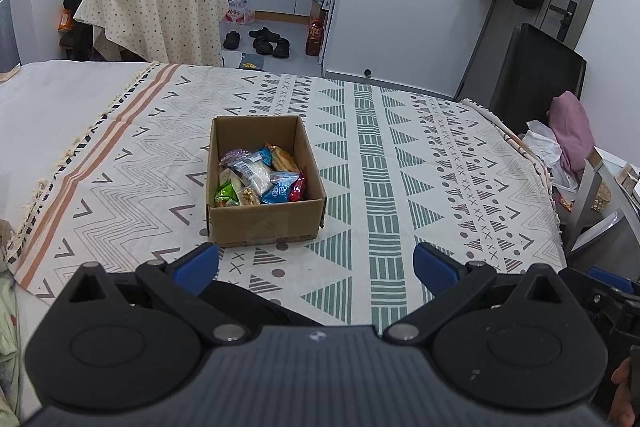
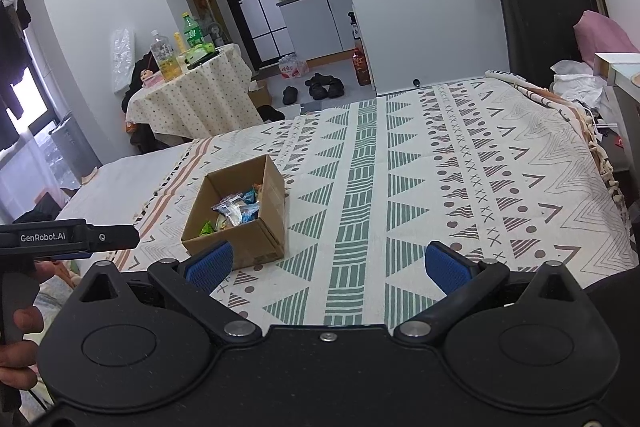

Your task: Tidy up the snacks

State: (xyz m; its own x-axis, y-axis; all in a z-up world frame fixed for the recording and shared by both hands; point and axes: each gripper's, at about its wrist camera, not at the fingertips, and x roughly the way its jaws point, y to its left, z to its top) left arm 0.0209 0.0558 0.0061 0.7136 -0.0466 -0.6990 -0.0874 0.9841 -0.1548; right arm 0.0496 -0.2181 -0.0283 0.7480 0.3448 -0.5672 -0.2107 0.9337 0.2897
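Note:
An open cardboard box (image 1: pixel 264 223) stands on the patterned bedspread (image 1: pixel 400 163). Several wrapped snacks (image 1: pixel 260 181) lie inside it: blue, green, red and clear packets. My left gripper (image 1: pixel 316 265) is open and empty, just in front of the box and above the cloth. In the right wrist view the box (image 2: pixel 248 245) sits ahead to the left with snacks (image 2: pixel 236 211) inside. My right gripper (image 2: pixel 328 265) is open and empty, to the right of the box. The left gripper's body (image 2: pixel 68 239) shows at the left edge there.
A small round table (image 1: pixel 156 7) with bottles stands beyond the bed at the back left. Shoes (image 1: pixel 264 41) lie on the floor. A black chair (image 1: pixel 528 75) and pink clothes (image 1: pixel 568 131) are at the bed's right edge.

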